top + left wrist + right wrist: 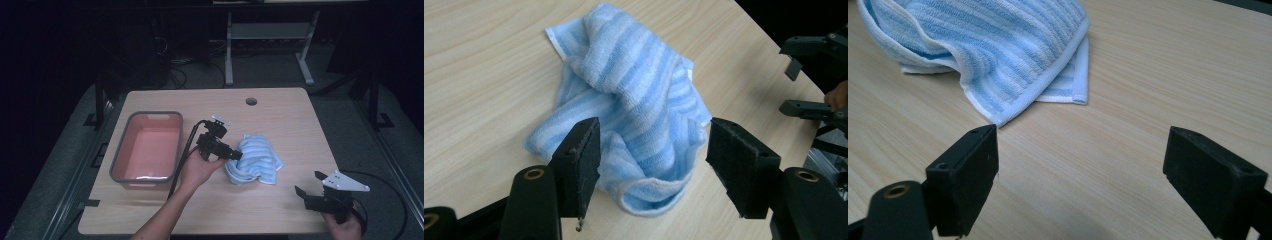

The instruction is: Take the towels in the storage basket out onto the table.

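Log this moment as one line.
left claw: open at towel | right claw: open, apart | bin: nothing inside

Two black hand-held grippers, each with a cable, held in bare hands with no sleeves in sight.

The left gripper (pixel 226 152) is black, with a thick black cable (pixel 186 150) that curves away from its back and a small pale plate on top. Its fingers (pixel 583 160) are flat black blocks with a rough, felt-like inner face, fixed on black arms with a brass-coloured ring in each. The right gripper (pixel 309 184) has the same black body, a grey three-cornered plate (pixel 346 182) with small dark holes, and smooth blocky fingers (pixel 970 172).
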`<act>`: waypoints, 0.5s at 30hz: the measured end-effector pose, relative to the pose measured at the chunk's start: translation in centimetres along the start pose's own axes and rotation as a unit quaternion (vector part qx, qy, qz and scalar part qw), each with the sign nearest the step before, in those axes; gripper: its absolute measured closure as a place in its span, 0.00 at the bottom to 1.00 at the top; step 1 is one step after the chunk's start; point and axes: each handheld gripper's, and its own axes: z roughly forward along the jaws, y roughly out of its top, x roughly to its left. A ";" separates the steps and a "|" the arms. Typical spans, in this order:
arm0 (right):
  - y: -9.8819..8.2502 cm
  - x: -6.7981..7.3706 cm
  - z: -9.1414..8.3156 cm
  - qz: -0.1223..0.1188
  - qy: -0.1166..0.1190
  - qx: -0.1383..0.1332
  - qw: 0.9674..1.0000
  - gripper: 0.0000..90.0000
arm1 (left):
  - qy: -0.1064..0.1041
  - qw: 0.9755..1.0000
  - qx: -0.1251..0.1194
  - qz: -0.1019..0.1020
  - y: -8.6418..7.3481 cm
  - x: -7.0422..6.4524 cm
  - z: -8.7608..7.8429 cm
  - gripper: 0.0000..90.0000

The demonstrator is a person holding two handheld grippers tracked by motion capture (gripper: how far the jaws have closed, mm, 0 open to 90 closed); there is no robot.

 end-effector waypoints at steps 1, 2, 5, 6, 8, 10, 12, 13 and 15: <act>0.0 0.0 0.0 0.000 0.000 0.000 1.000 0.16 | 0.001 1.000 0.001 0.003 -0.1 0.1 -0.1 0.42; 0.0 0.0 0.0 -0.001 0.000 -0.001 1.000 0.16 | 0.000 1.000 0.000 0.002 -0.2 0.1 -0.2 0.41; 0.0 0.0 0.0 0.002 0.000 -0.001 1.000 0.16 | 0.000 1.000 0.000 0.002 -0.3 0.2 -0.2 0.41; -0.1 -0.1 0.0 0.003 0.000 -0.001 1.000 0.16 | -0.002 1.000 -0.002 0.000 -0.5 0.2 -0.3 0.41; -0.1 -0.1 0.0 0.004 -0.001 0.000 1.000 0.16 | 0.000 1.000 -0.001 0.002 -0.7 0.2 -0.4 0.40; -0.1 0.0 0.0 0.003 -0.001 0.000 1.000 0.16 | -0.001 1.000 -0.004 0.000 -0.9 0.3 -0.6 0.40; -0.1 0.0 0.0 0.003 0.000 0.002 1.000 0.16 | -0.001 1.000 -0.006 0.000 -1.2 0.4 -0.8 0.39; -0.1 0.0 0.0 0.003 0.000 0.002 1.000 0.16 | -0.001 1.000 -0.006 0.000 -1.2 0.4 -0.8 0.39; -0.1 0.0 0.0 0.002 -0.001 0.003 1.000 0.16 | 0.000 1.000 -0.007 0.000 -1.4 0.4 -1.0 0.39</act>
